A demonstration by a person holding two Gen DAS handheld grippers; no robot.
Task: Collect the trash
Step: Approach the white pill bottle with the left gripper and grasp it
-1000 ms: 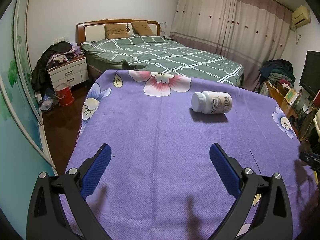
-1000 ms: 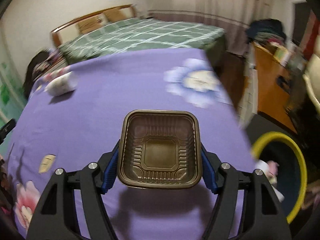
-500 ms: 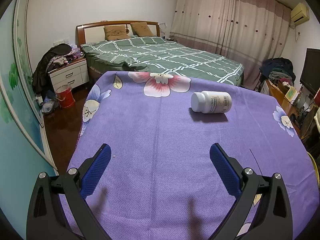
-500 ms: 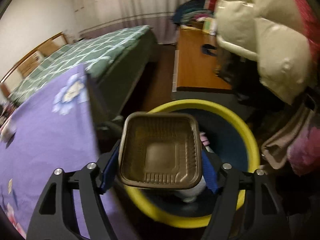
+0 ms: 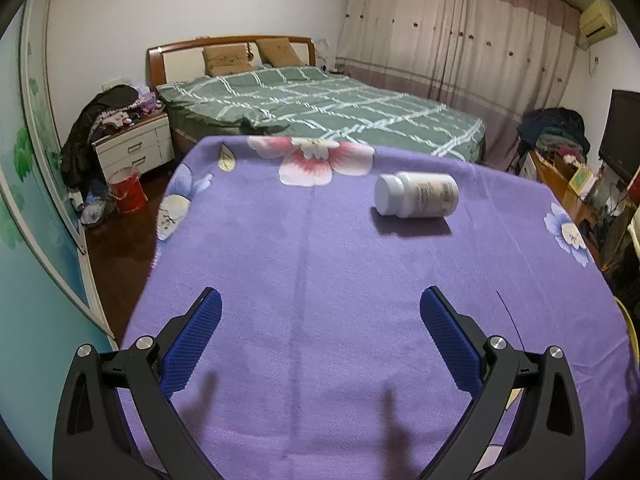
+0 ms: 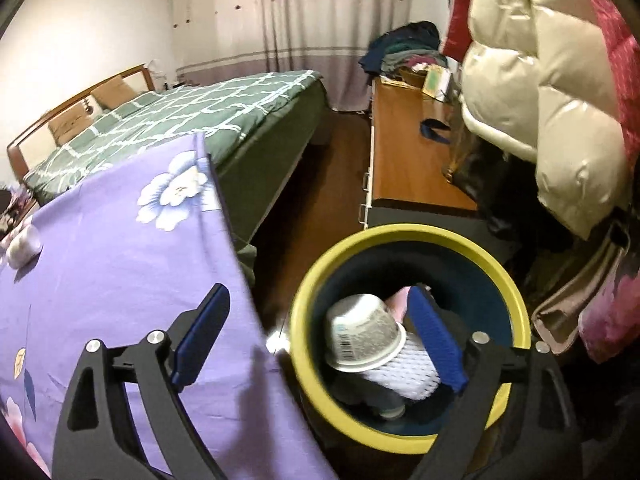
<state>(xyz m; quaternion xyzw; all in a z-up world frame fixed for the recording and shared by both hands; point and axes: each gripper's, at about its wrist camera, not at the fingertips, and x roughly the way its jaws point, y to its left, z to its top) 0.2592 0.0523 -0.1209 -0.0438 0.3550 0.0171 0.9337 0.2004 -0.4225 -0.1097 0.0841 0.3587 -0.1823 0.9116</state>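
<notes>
A white pill bottle (image 5: 416,199) lies on its side on the purple flowered tablecloth (image 5: 304,280), far ahead and to the right of my left gripper (image 5: 320,308), which stands open and empty. The same bottle (image 6: 22,246) shows at the left edge of the right wrist view. My right gripper (image 6: 318,300) hovers over the table's edge and the yellow-rimmed bin (image 6: 404,236); its jaws are opening with nothing between them. Inside the bin lie an upturned white paper bowl (image 6: 364,334), white foam netting (image 6: 404,372) and other trash. The brown tray is out of sight.
A green checked bed (image 5: 320,108) stands beyond the table. A white nightstand (image 5: 134,148) and red bucket (image 5: 128,192) sit at the far left. A wooden cabinet (image 6: 404,160) and a puffy cream jacket (image 6: 540,80) crowd the bin's far and right sides.
My right gripper swung right from the table to the bin with the brown plastic tray, then opened; the tray is gone from its fingers. The left gripper has stayed put.
</notes>
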